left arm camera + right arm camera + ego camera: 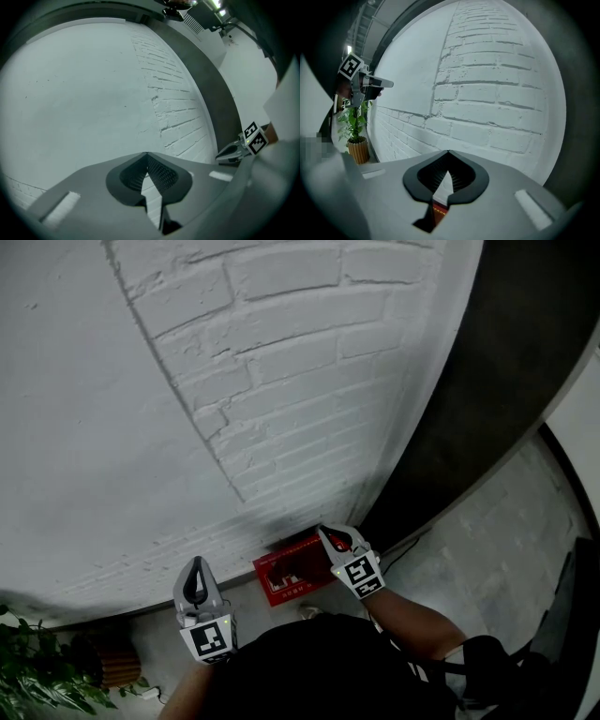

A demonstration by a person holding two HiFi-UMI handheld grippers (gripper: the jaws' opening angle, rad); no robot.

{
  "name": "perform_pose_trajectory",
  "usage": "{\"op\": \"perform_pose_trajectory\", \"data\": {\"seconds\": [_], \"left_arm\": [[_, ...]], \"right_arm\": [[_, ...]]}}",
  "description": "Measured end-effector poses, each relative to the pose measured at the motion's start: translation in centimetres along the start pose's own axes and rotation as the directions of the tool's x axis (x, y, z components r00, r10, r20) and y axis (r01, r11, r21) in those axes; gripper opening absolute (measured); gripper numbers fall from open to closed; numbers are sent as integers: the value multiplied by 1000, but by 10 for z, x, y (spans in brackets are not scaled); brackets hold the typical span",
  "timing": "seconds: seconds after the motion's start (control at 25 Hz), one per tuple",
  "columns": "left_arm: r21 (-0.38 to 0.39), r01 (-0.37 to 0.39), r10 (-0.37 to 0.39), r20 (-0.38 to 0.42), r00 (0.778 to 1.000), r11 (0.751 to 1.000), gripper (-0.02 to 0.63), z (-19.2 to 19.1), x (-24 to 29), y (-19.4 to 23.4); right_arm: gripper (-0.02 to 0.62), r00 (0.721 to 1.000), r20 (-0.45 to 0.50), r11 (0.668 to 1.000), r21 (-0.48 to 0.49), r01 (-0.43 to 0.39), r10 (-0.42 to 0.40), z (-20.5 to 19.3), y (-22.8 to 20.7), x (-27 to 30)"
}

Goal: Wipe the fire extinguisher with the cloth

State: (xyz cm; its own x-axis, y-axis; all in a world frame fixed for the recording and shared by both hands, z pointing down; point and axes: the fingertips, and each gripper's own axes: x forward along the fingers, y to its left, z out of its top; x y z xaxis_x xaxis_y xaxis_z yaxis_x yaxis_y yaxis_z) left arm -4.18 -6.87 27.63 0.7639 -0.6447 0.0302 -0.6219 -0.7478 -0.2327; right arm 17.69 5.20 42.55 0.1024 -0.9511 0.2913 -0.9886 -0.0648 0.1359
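Matt white paint on the brick wall (300,381), rough and pitted along the courses, smoother on the plastered stretch (75,427) at its left. Matt grey plastic on the left gripper (146,154), with ribbed black pads (161,174). Ribbed, woven-looking tan sides on the planter (358,151).

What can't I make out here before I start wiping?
Cloth: in no view; left gripper and right gripper are both shut, empty.
Fire extinguisher: head view shows only a small red box at the foot of the wall, its right end behind the right gripper; contents too small to tell.
Right gripper view: only a red sliver shows below the closed jaws.
Left gripper view: wall only; the box is out of frame.
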Motion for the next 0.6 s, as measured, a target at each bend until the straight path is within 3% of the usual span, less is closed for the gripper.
{"op": "perform_pose_trajectory", "data": {"seconds": [0.6], "left_arm": [[-22, -11, 10, -35, 999, 1000, 0, -11, 9, 7]], "right_arm": [[2, 1000, -16, 1000, 16, -20, 20, -2, -2, 16]]}}
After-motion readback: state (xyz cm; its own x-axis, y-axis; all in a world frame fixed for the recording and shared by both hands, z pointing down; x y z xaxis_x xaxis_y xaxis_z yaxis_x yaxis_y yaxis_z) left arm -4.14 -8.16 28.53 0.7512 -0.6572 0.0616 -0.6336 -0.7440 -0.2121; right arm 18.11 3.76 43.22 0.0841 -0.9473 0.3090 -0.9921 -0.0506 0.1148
